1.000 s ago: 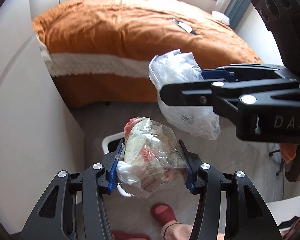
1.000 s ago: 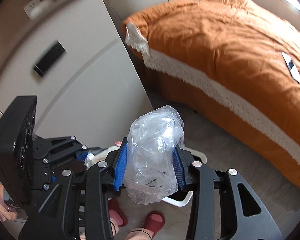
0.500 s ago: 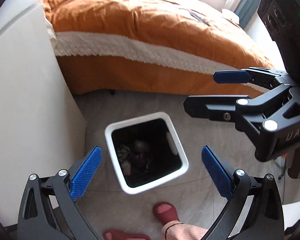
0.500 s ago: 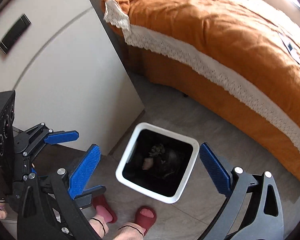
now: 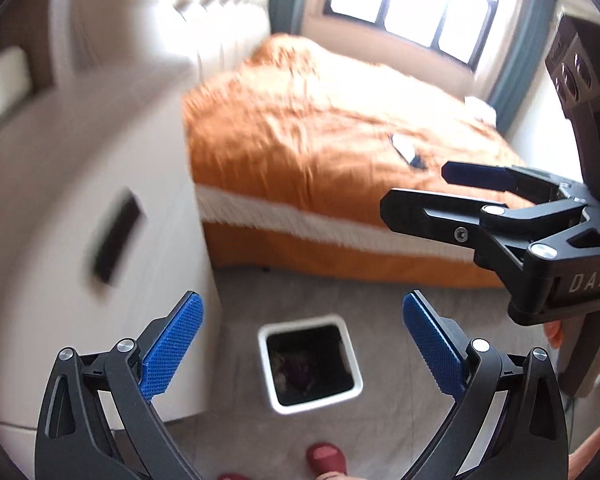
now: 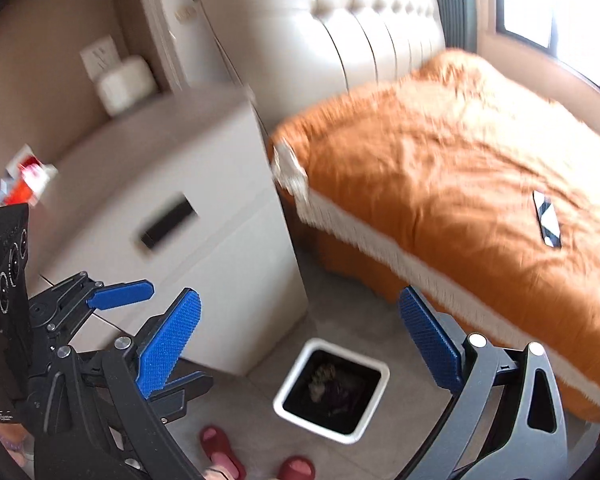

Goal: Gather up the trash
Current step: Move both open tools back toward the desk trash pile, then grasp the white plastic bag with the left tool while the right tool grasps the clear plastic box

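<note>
A white square trash bin [image 5: 266,364] stands on the grey floor below me, with crumpled trash [image 5: 296,368] in its dark inside. It also shows in the right wrist view [image 6: 290,380]. My left gripper [image 5: 300,340] is open and empty, high above the bin. My right gripper [image 6: 300,340] is open and empty too; it shows at the right of the left wrist view [image 5: 414,188]. The left gripper shows at the left of the right wrist view [image 6: 168,340].
A bed with an orange cover [image 6: 460,168] and a phone [image 6: 547,218] on it fills the right. A white bedside cabinet [image 6: 204,240] stands left of the bin, with colourful items [image 6: 20,184] at its far left. Red slippers [image 6: 220,452] are on the floor.
A second ago each gripper held a plastic bag of trash; both opened and the bags dropped into the bin. Both grippers have since risen and tilted up, so the bin looks smaller.
</note>
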Demonstrator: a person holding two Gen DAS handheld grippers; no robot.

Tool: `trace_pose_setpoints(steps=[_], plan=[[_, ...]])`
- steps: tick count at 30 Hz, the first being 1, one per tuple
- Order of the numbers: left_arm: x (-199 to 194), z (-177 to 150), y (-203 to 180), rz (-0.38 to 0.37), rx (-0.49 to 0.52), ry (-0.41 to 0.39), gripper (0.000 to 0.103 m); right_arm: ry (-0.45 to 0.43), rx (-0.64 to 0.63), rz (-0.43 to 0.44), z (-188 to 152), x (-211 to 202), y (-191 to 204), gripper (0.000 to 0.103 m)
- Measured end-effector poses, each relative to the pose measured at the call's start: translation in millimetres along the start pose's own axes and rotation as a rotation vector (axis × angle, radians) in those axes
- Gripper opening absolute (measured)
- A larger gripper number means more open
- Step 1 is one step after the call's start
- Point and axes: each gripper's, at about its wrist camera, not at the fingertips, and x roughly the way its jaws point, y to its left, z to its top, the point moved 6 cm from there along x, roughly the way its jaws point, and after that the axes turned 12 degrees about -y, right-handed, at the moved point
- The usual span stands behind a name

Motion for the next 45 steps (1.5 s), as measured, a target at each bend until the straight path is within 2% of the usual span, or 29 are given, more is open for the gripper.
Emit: trace_pose_setpoints(steps=[6, 12, 20, 24, 29, 35, 40, 45], plan=[[-75.4, 44.6, 22.6, 0.090, -0.030, -0.109, 0.098, -0.096, -0.044, 0.071, 56.2, -36.5, 55.7, 0.099], [-147.6, 59.6, 72.2, 0.258, -0.085, -0.180, 0.098, -0.141, -0.104, 0.186, 85.8, -48.5, 125.1, 0.099], [-250.4, 46.7, 158.6, 0.516, -0.164, -0.225, 0.098, -0.187, -0.217, 0.377, 115.5, -53.6, 235.1, 0.099], [-296.9, 34.0, 192.6, 0.616, -0.192, -0.256, 0.098, -0.188, -0.289, 0.471, 121.3, -50.8, 297.4, 0.099], [-342.3, 12.7, 242.9, 0.734, -0.259, -0.273, 0.098, -0.169, -0.372, 0.549, 118.1, -38.6, 362.1, 0.099], [-374.8, -15.3, 305.7, 0.846, -0.316, -0.246, 0.098, -0.173, -0.511, 0.555, 106.5, -12.2, 428.5, 0.099], [-377.0, -34.5, 355.4, 0.864, -0.338, -0.207, 0.098, -0.174, -0.593, 0.529, 97.9, 20.7, 466.8, 0.099], [-364.0, -43.3, 385.3, 0.851, -0.326, -0.161, 0.098, -0.161, -0.629, 0.483, 92.7, 52.1, 481.9, 0.099]])
